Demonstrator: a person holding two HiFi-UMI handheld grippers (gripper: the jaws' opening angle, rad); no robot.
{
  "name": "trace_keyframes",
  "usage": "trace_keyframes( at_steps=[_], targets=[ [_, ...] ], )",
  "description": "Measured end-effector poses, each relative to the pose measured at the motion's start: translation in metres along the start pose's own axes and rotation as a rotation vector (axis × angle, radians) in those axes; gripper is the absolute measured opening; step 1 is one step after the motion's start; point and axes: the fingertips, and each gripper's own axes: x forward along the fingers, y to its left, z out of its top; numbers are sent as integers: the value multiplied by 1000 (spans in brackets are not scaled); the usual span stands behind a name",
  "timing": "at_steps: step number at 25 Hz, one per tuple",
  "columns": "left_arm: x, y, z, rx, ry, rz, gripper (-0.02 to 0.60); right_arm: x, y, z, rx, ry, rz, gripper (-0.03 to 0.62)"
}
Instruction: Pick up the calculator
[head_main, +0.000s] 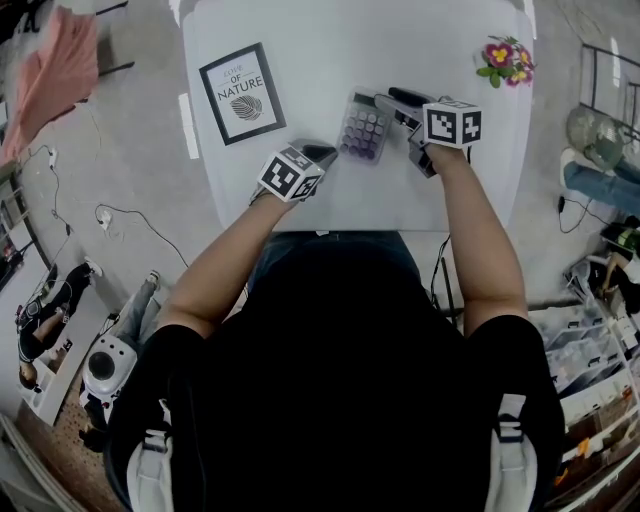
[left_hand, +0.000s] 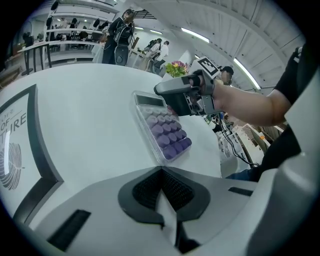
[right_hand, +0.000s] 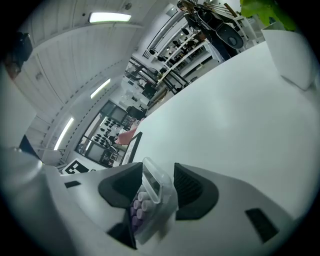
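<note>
A calculator (head_main: 362, 128) with purple keys in a clear case lies near the middle of the white table (head_main: 330, 40). My right gripper (head_main: 385, 108) reaches in from the right and is shut on its right edge. In the right gripper view the calculator (right_hand: 150, 197) stands on edge between the two pads, and the right gripper (right_hand: 157, 192) holds it. My left gripper (head_main: 322, 152) rests shut just left of and nearer than the calculator, holding nothing. The left gripper view shows the left gripper (left_hand: 162, 187) with its pads together, the calculator (left_hand: 162, 132) ahead, and the right gripper (left_hand: 172, 97) at its far side.
A black-framed "NATURE" print (head_main: 242, 93) lies at the table's left. A small pot of flowers (head_main: 507, 60) stands at the far right corner. The table's near edge (head_main: 350, 230) runs just below both grippers. Chairs, cables and storage boxes crowd the floor around it.
</note>
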Motion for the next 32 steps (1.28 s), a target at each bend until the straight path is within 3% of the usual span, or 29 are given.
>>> trace_keyframes(
  at_steps=[8, 13, 22, 32],
  targets=[
    [-1, -1, -1, 16, 14, 8, 18, 7, 8, -3, 66, 60, 36, 213],
    [-1, -1, 1, 40, 20, 2, 17, 18, 21, -16, -37, 182, 66, 213],
    [0, -2, 0, 55, 22, -11, 18, 29, 22, -11, 78, 194, 109, 130],
    [1, -1, 0, 42, 10, -36, 17, 28, 24, -8, 154, 156, 166, 115]
  ],
)
